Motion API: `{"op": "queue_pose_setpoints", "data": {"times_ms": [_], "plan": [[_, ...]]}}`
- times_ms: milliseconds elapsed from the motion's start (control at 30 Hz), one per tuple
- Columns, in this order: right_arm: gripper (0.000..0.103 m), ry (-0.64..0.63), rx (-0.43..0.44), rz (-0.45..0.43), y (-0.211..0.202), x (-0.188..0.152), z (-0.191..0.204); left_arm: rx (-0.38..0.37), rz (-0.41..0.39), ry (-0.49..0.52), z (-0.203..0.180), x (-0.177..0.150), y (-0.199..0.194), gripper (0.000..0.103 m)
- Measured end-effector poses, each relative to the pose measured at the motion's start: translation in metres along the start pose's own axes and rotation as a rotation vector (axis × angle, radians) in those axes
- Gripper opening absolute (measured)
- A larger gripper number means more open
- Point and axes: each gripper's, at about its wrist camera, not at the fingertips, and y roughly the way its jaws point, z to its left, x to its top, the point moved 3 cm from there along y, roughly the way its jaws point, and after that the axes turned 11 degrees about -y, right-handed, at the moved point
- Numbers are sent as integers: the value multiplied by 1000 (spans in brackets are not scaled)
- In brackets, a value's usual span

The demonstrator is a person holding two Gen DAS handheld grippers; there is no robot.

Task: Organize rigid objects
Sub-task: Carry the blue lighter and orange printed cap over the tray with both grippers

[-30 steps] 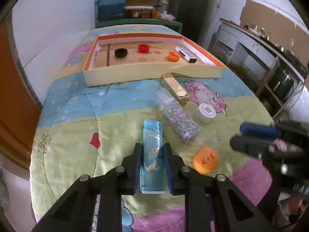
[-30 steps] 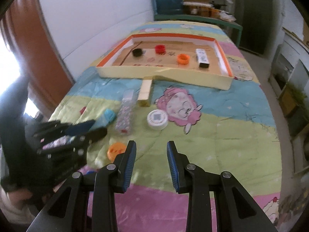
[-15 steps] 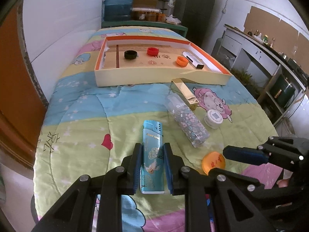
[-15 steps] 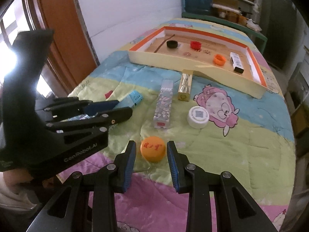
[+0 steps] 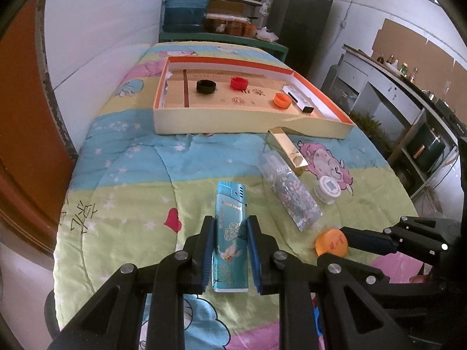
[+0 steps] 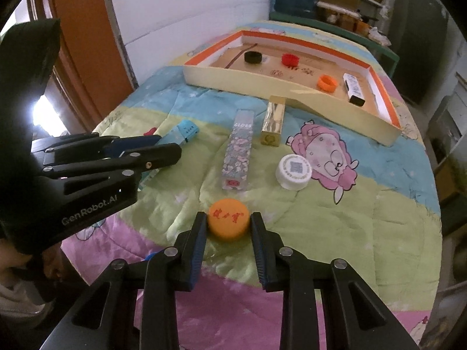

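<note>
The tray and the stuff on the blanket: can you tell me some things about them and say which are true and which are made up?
1. The tray holds a black cap. True.
2. The left gripper is around a lighter. True.
3. The white cap is in the tray. False: it lies on the blanket.
4. The right gripper is around the gold box. False: it is around the orange cap.

Teal bird-printed lighter [image 5: 231, 234]; orange cap [image 6: 228, 222], red marks; floral box [image 6: 238, 154].
</note>
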Motion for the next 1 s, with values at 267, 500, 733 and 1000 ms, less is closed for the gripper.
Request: {"op": "queue_pose_setpoints", "data": {"times_ms": [267, 500, 733, 1000], "plan": [[30, 17, 3, -36, -11, 8, -7, -11, -22, -1, -2, 8, -8, 22], [30, 63, -1, -68, -19, 16, -21, -19, -43, 1, -7, 21, -12, 22], [30, 65, -12, -79, -22, 22, -28, -20, -52, 8, -11, 30, -10, 22], [30, 79, -17, -96, -22, 29, -37, 9, -60, 1, -13, 38, -10, 23]]}}
